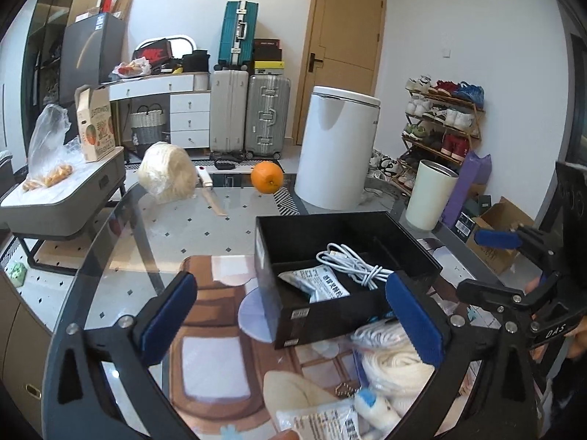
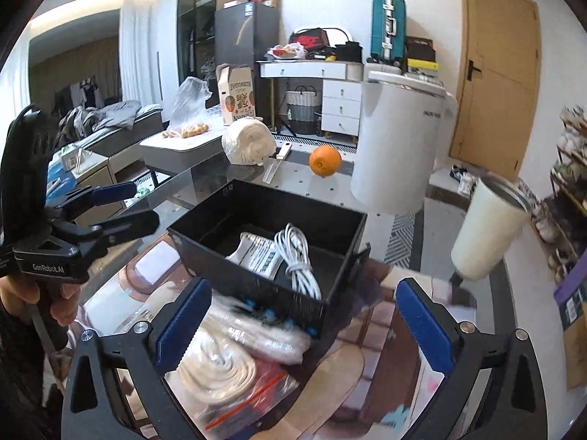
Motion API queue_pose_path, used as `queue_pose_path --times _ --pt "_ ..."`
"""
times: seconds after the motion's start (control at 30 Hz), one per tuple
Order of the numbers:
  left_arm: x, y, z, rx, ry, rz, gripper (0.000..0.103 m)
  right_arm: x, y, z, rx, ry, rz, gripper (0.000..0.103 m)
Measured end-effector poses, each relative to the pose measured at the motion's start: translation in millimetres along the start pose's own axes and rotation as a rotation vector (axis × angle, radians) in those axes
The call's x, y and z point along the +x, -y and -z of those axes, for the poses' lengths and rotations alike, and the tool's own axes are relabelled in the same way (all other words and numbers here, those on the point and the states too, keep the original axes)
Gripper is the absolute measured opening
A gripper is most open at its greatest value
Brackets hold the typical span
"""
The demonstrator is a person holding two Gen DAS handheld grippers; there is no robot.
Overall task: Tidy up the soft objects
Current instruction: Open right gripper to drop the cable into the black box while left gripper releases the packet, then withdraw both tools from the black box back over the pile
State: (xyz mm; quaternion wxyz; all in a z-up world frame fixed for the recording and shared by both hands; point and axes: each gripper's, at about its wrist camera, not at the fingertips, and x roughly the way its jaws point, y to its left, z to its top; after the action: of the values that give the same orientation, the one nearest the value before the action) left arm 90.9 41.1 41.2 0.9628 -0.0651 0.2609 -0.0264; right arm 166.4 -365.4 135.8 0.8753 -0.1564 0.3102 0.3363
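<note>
Spanning the near scene: a glass worktop (image 1: 205, 231) with a patterned rug showing through it.
Room: brown door (image 1: 345, 47) far right, suitcases (image 1: 249, 117) and white drawers (image 1: 189, 113) against the far wall, shoe rack (image 1: 445, 117) at right, a white bin (image 1: 337, 150) past the worktop's far edge.
Far worktop: bagged yarn ball (image 1: 168, 174), knife (image 1: 211, 192) just right of it, orange (image 1: 267, 177) further right, cream cup (image 1: 431, 196) at the far right edge.
Box: black box (image 1: 279, 253) sits mid-worktop, open-topped, holding a white cable (image 1: 352, 260) and a white packet (image 1: 315, 284).
Left gripper (image 1: 293, 317): fingers (image 1: 167, 321) spread wide, released, gripping nothing; in the left wrist view the box's near wall lies between them.
Right gripper (image 2: 304, 324): fingers (image 2: 425, 324) spread wide, released, gripping nothing; the box's near corner lies between them.
Soft pile: bagged yarn (image 2: 216, 366), a clear sleeve of pale rolls (image 2: 264, 333) and a tan insole (image 2: 326, 381) lie on the near side of the box, just below the right fingers; in the left wrist view the yarn sits beside the right-hand finger, with another packet (image 1: 323, 421) nearest.
</note>
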Motion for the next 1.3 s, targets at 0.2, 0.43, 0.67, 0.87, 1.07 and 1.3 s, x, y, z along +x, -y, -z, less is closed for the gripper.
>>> queue_pose_path --times 0.2,0.43,0.67,0.87,1.07,1.3 --pt "-15 0 11 0.004 -0.007 -0.011 0.103 -13 -3 17 0.062 -0.012 -0.007 0.102" --pt "-23 6 28 0.000 -0.032 -0.015 0.103 -28 -15 36 0.051 -0.020 -0.019 0.102" --pt "-33 8 38 0.010 -0.039 -0.036 0.103 -39 -20 44 0.044 -0.023 -0.010 0.102" --pt "-38 9 44 0.038 -0.047 -0.056 0.103 -42 -18 54 0.063 -0.044 -0.010 0.102" --pt "-40 9 53 0.031 -0.060 -0.054 0.103 -43 -18 60 0.064 -0.063 -0.016 0.102" --pt "-38 8 63 0.035 -0.089 -0.058 0.103 -36 -24 65 0.046 -0.099 -0.041 0.102"
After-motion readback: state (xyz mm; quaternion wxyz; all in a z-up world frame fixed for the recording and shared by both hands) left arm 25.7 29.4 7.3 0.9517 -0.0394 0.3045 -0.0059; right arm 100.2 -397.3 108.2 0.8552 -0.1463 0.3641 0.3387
